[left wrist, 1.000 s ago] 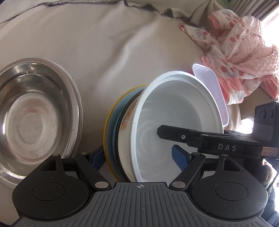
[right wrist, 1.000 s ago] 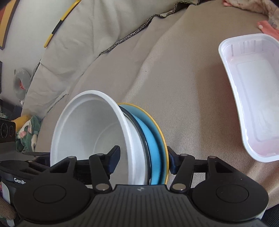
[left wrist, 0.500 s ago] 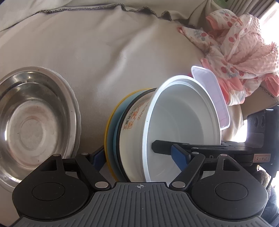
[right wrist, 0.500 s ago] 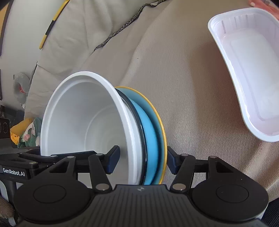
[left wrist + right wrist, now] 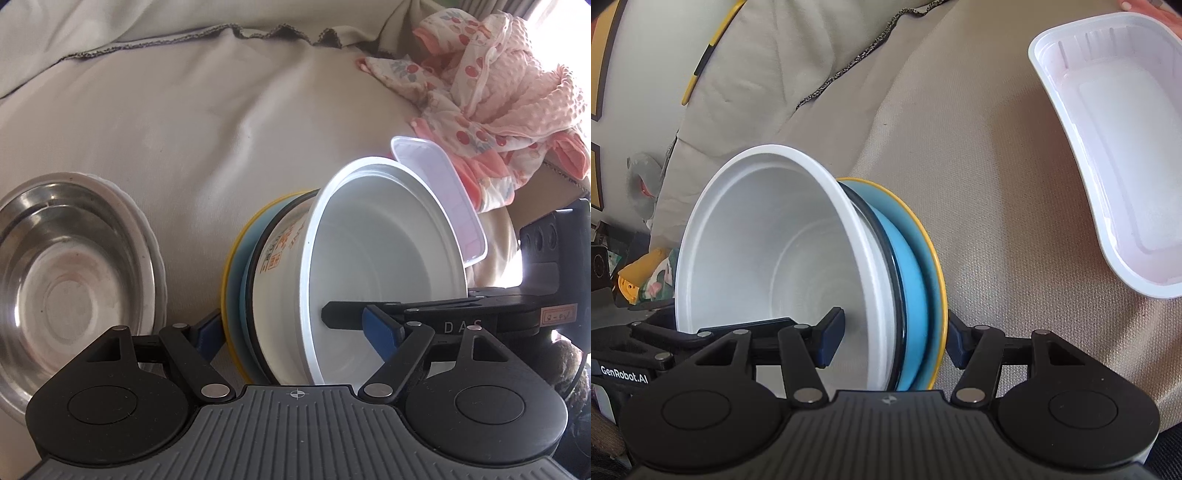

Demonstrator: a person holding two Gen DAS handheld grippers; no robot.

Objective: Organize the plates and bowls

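Observation:
A stack stands on edge in both wrist views: a white bowl point(image 5: 384, 266) point(image 5: 768, 251) nested in a black-rimmed bowl, backed by a blue plate with a yellow rim point(image 5: 232, 280) point(image 5: 919, 258). My left gripper point(image 5: 291, 332) is shut on this stack, one blue pad inside the white bowl and the other behind the plate. My right gripper point(image 5: 894, 339) clamps the same stack from the opposite side, one pad inside the bowl and one against the plate's back. The stack's lower part is hidden behind the gripper bodies.
A steel bowl point(image 5: 55, 295) rests on a white plate at the left on the beige cloth. A white plastic tray point(image 5: 439, 199) point(image 5: 1115, 147) lies to the right, with pink clothes point(image 5: 498, 92) beyond it. A cushion edge rises at the back.
The stack has tilted a little in both grips, so more of the printed bowl wall shows in the left view. The tray has slid up and right in the right view.

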